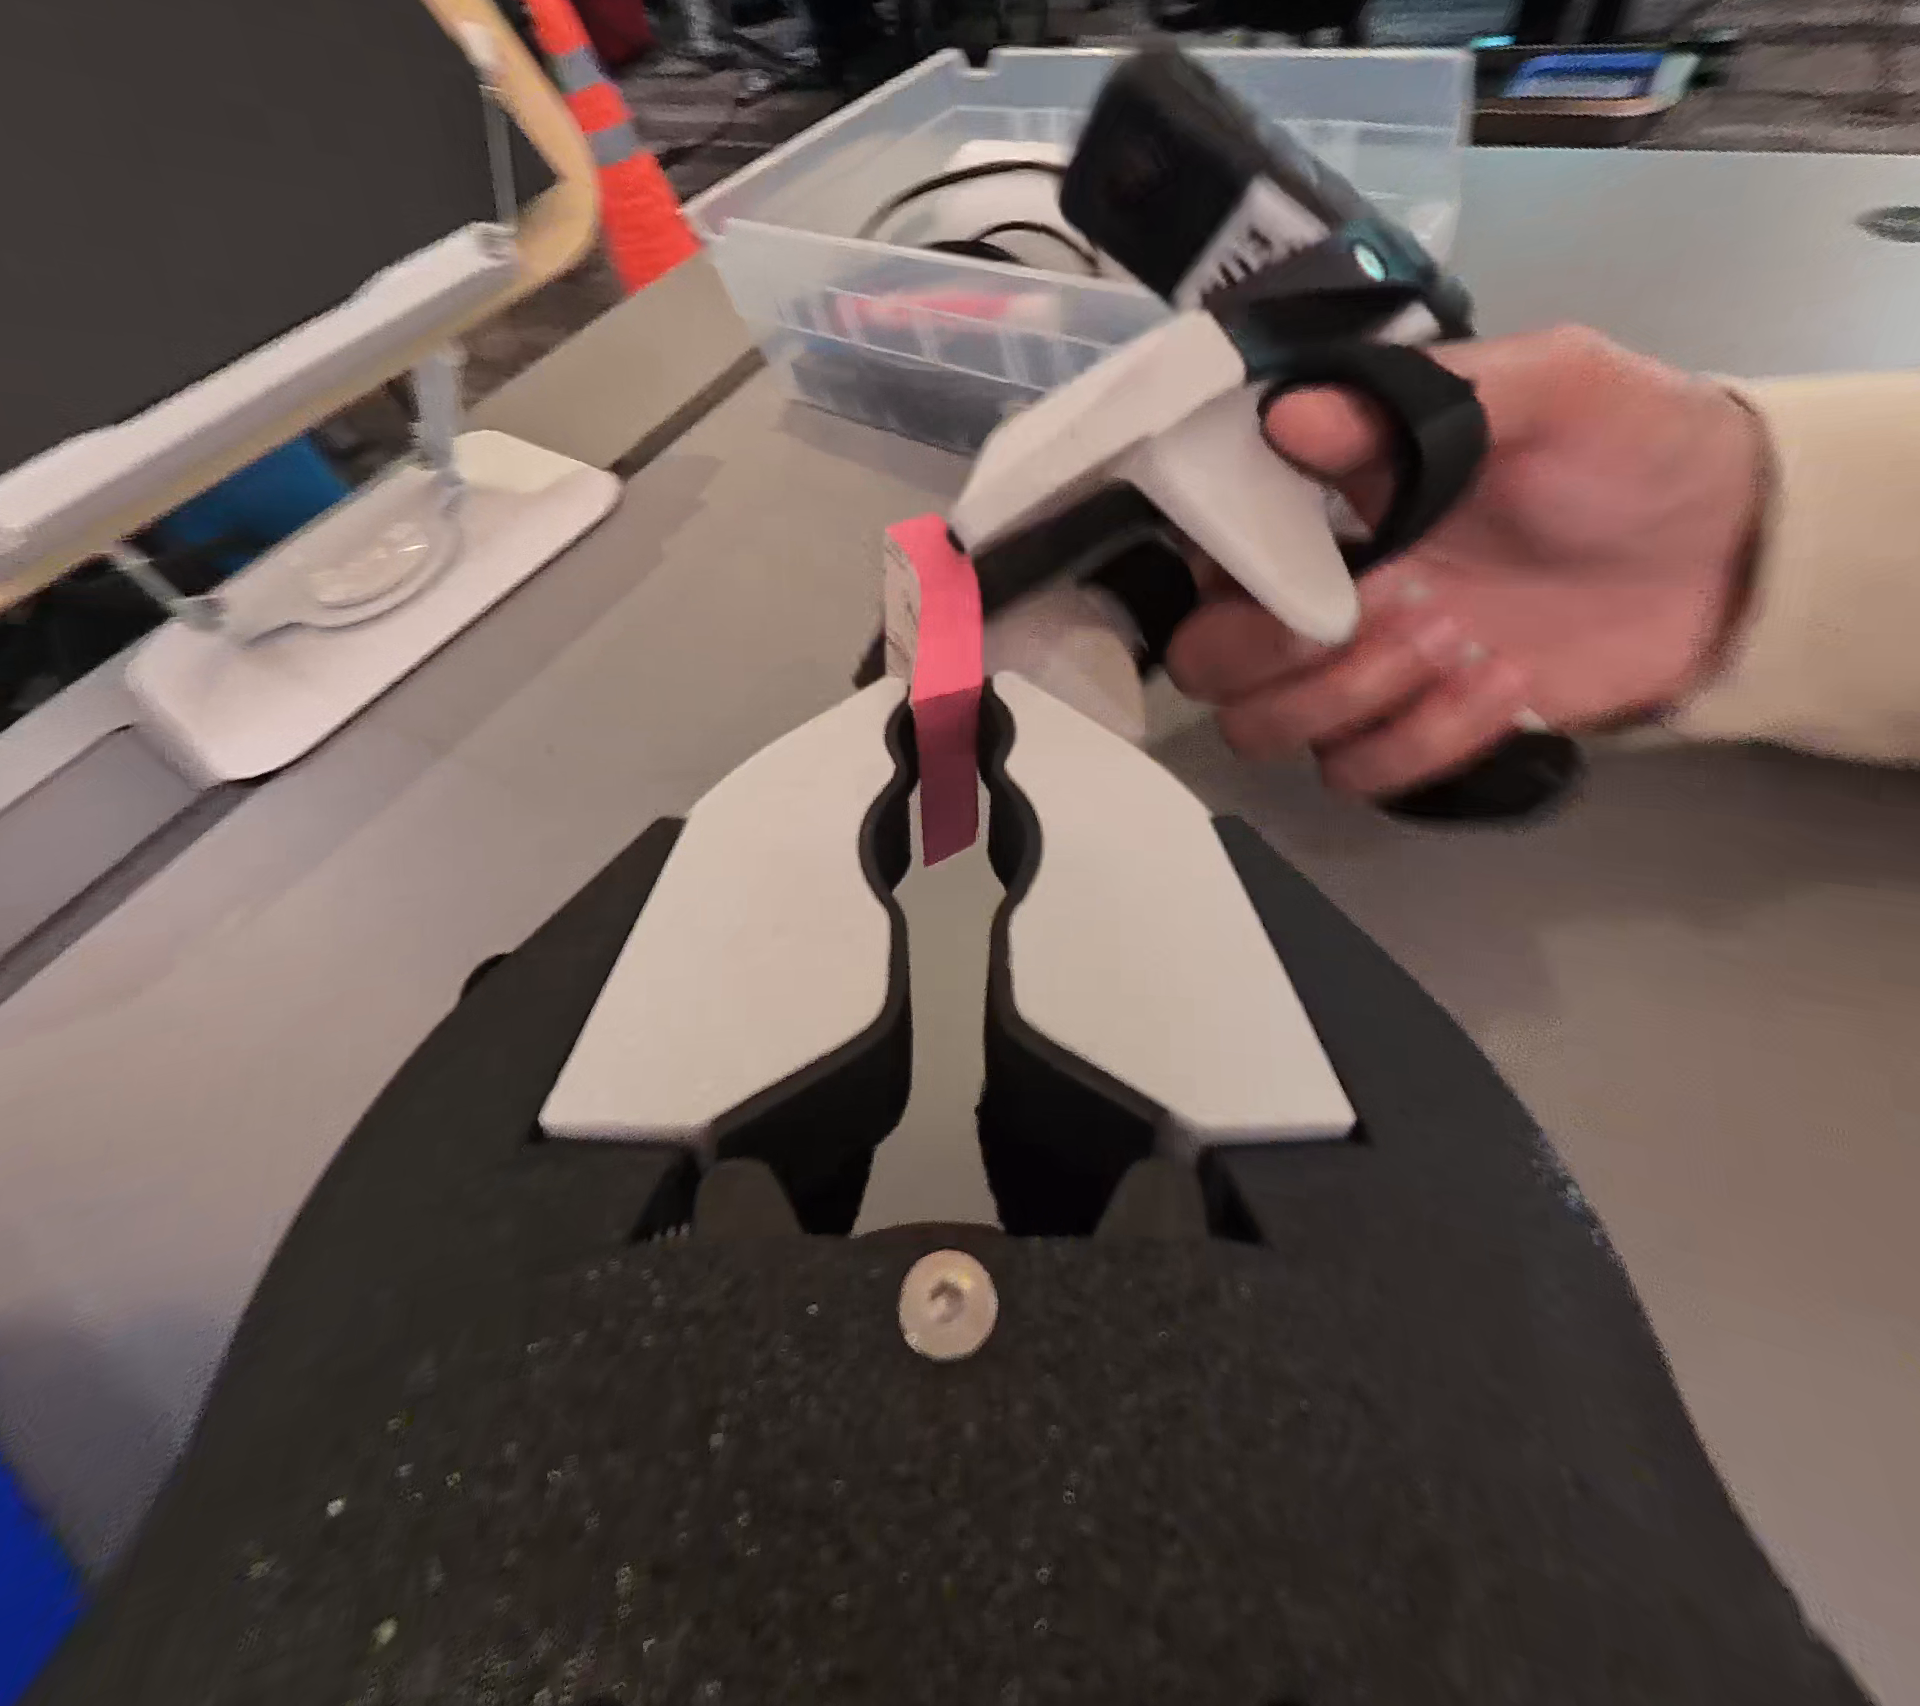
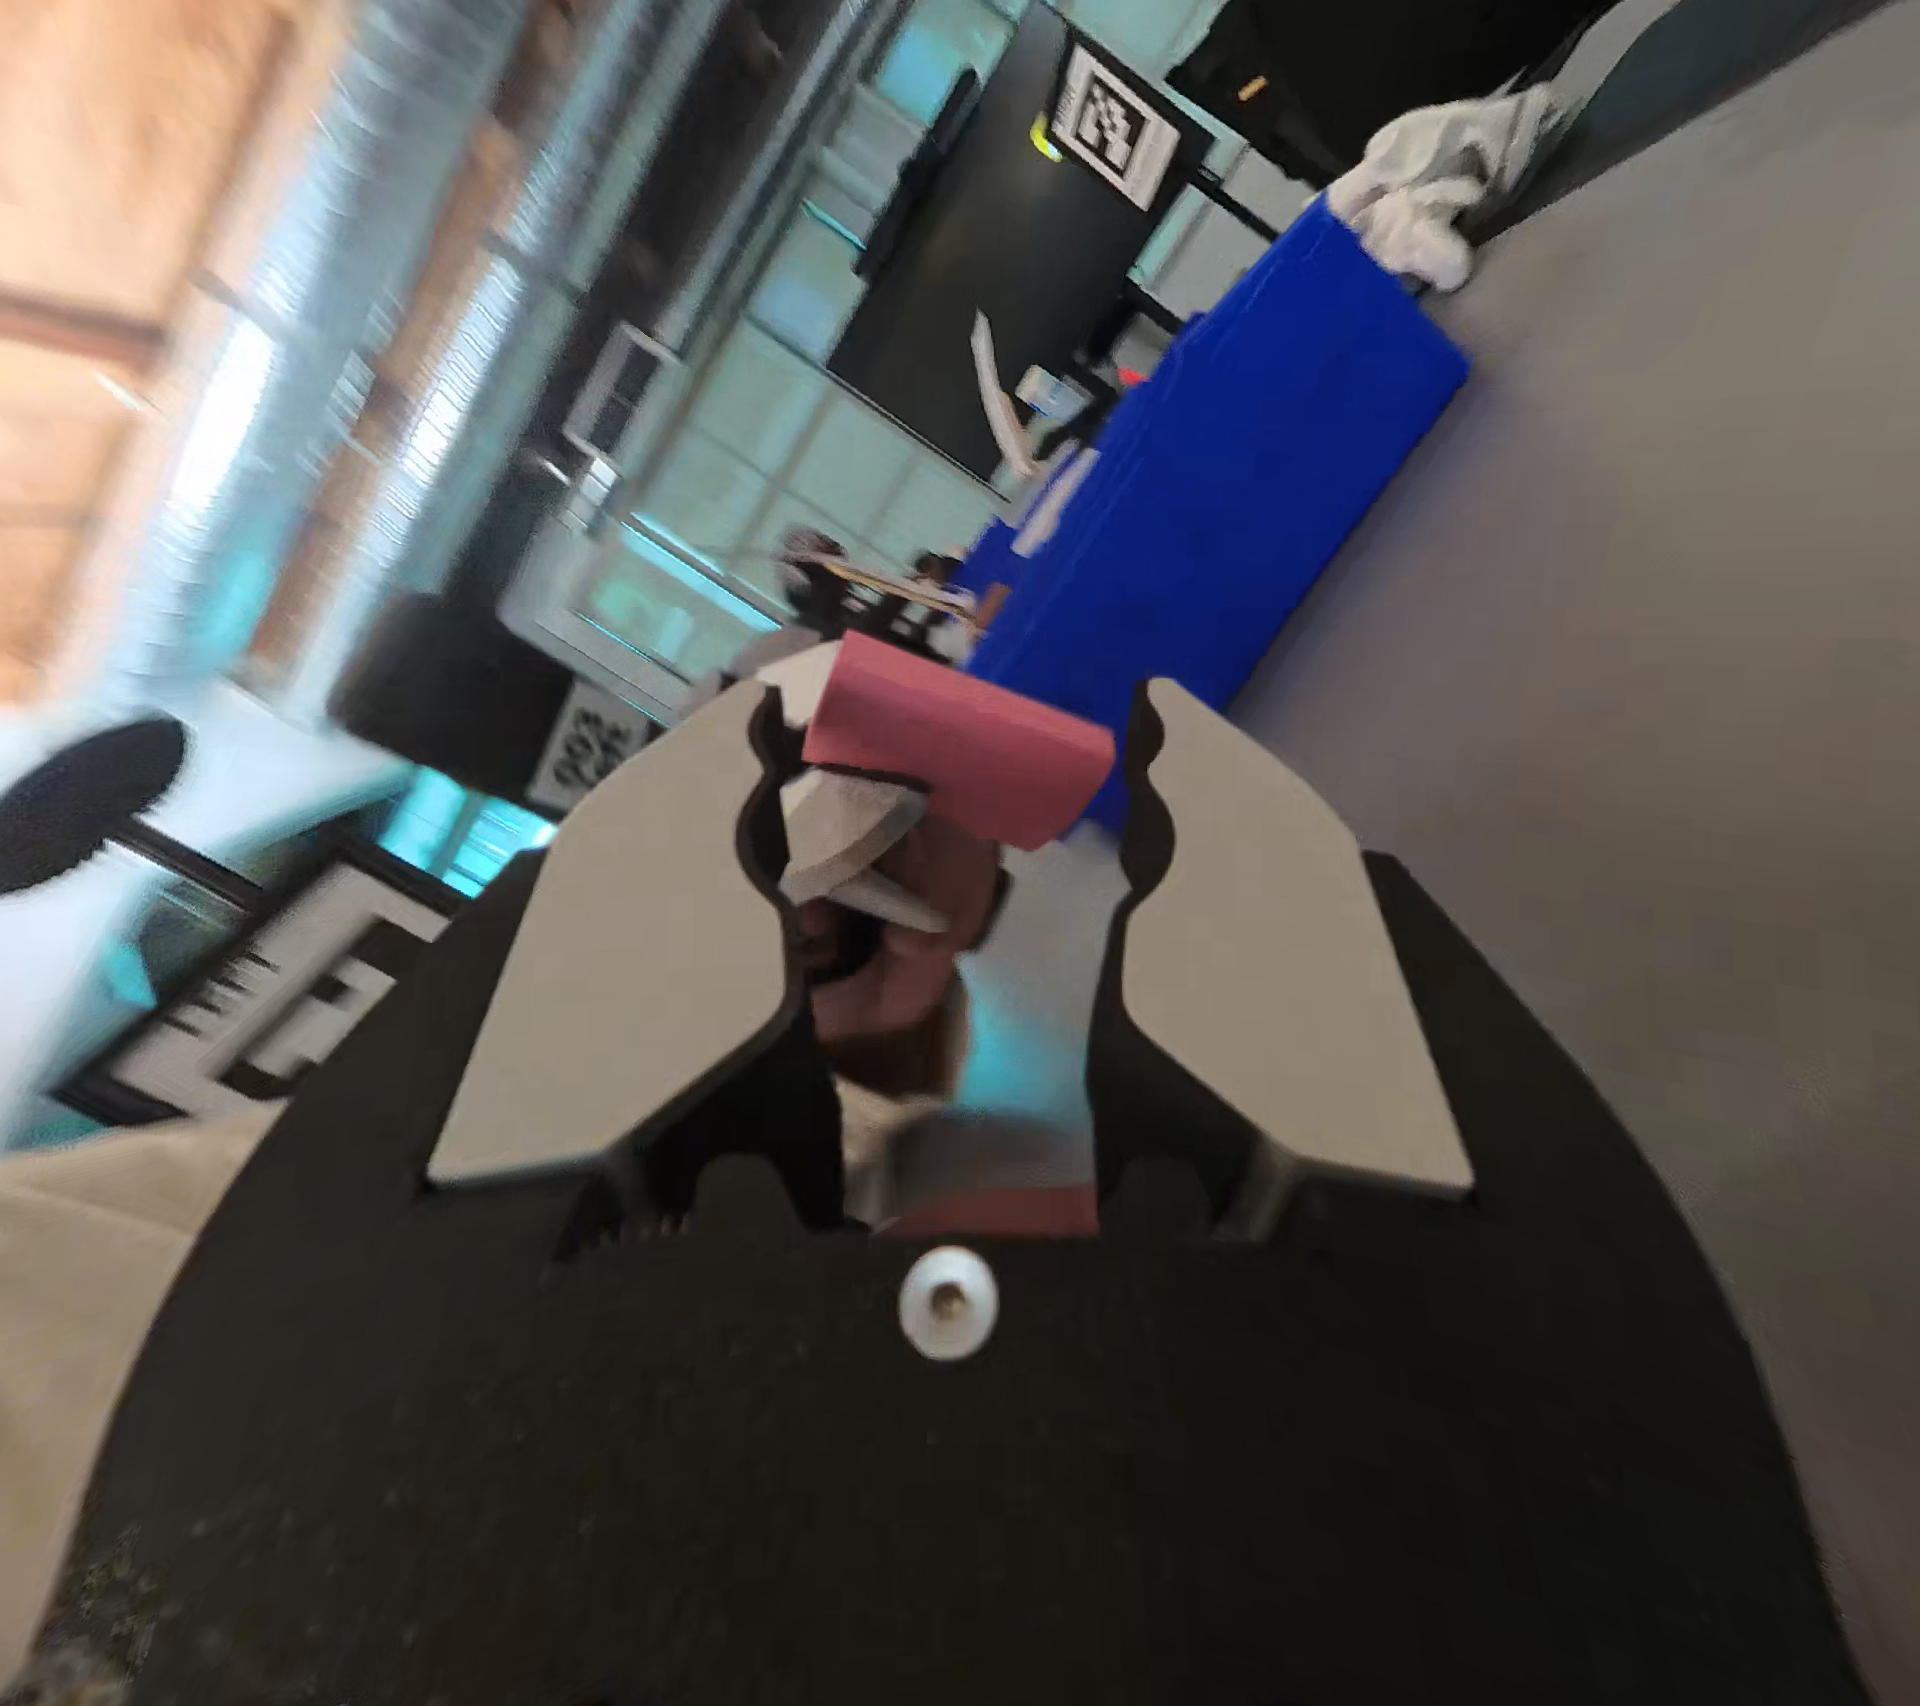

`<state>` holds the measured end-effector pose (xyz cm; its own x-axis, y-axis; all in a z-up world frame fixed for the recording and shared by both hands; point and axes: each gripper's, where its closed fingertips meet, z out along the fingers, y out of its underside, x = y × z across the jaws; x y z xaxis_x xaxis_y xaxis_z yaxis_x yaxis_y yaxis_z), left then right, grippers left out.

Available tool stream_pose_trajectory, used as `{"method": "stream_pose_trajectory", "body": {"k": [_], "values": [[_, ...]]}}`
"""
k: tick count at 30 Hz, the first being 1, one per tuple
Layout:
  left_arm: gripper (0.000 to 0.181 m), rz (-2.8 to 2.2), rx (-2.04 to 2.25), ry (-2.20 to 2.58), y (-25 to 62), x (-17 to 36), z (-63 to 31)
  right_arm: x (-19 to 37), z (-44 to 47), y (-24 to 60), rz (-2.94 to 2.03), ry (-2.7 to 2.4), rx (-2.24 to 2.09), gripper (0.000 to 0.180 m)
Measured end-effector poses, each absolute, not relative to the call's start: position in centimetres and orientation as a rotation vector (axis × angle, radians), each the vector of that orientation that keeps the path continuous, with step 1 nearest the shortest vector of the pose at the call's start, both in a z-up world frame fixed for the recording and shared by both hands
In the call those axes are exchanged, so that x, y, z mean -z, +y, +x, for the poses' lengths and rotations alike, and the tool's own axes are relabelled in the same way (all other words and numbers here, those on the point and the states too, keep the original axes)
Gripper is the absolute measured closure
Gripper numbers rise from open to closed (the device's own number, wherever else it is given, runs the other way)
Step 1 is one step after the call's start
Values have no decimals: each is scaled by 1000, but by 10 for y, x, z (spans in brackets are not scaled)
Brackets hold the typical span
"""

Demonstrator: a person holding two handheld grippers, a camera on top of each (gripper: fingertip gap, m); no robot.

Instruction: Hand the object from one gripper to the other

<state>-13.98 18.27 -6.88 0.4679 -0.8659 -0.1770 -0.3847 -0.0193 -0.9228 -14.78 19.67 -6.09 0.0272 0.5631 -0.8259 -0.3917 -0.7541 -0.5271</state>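
The small flat pink block with pale wooden sides (image 1: 943, 700) stands on edge in the air above the grey table, pinched between the white fingertips of the left gripper (image 1: 945, 711); its upper end tilts backward

pink block (image 1: 943, 700), blue box (image 2: 1226, 493)

My left wrist camera faces across the tabletop (image 1: 1558, 981), right one rolled sideways, both close on the pink block (image 1: 943, 700).
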Motion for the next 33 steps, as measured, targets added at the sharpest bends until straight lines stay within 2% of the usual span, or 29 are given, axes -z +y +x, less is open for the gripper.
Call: {"method": "stream_pose_trajectory", "body": {"k": [5, 8, 16, 19, 20, 22, 26, 28, 33], "values": [[172, -1664, 905, 1268, 162, 81, -139, 75, -116, 196, -1713, -658, -1229, 119], [172, -1685, 1133, 1278, 152, 79, -143, 82, -111, 181, -1636, -920, -1041, 123], [172, -1632, 1569, 1235, 135, 65, -147, 66, -145, 137, -1460, -1008, -1401, 136], [172, -1630, 1542, 1243, 135, 66, -146, 64, -150, 140, -1454, -935, -1480, 141], [172, -1627, 1544, 1243, 134, 66, -145, 64, -151, 136, -1459, -946, -1520, 154], [167, -1627, 1549, 1212, 135, 65, -142, 70, -151, 139, -1496, -949, -1513, 166], [150, -1678, 1419, 1133, 147, 67, -139, 66, -141, 152, -1537, -891, -1463, 169], [131, -1739, 1394, 1035, 153, 66, -142, 56, -126, 160, -1548, -871, -1395, 169], [129, -1832, 1301, 766, 135, 88, -165, 28, -29, 204, -1746, -761, -851, 169]]}}
